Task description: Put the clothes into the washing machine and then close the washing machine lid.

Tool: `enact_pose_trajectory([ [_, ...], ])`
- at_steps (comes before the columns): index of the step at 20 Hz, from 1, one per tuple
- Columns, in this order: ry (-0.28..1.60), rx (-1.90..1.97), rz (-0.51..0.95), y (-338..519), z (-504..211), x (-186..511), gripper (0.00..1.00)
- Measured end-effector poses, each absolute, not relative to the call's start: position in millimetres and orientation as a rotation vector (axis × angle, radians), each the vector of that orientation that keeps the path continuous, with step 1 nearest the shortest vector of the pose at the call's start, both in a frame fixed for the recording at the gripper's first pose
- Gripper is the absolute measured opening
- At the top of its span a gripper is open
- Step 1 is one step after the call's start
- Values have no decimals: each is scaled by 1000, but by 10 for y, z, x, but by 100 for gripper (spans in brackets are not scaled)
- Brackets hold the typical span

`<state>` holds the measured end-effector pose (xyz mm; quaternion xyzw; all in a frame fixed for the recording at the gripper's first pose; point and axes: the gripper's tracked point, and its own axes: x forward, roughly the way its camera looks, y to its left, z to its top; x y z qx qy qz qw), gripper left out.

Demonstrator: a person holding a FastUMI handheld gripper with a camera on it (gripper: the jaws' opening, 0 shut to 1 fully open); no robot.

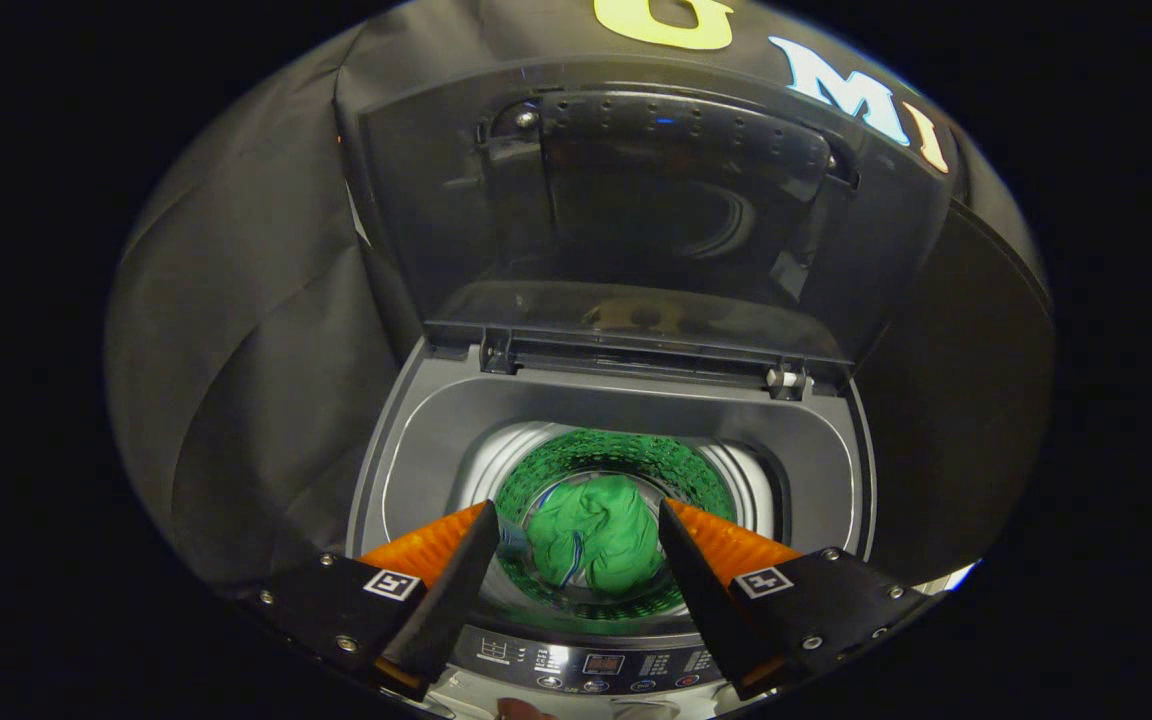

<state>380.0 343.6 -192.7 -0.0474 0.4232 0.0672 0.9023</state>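
Green clothes [596,540] in washing machine [416,450], fingers [576,520] apart.

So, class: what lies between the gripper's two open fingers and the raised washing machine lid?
In the gripper view, the open drum with the green garment at its bottom lies just ahead of the gripper; beyond it, grey tub surround reaches the lid hinges.

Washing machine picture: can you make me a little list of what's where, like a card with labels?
washing machine: top-loader, tub open
lid: raised, standing up behind the tub
clothes: green bundle lying at the bottom of the drum
gripper: open, above the tub, holding nothing
control panel: front edge, under the fingers
left to do: close the lid
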Motion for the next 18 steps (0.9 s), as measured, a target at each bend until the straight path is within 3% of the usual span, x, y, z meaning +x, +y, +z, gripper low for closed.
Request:
enact_pose_trajectory([
  [9,748,-44,49,3343,-1372,3713,98],
  [18,474,-65,-50,3177,75,3739,98],
])
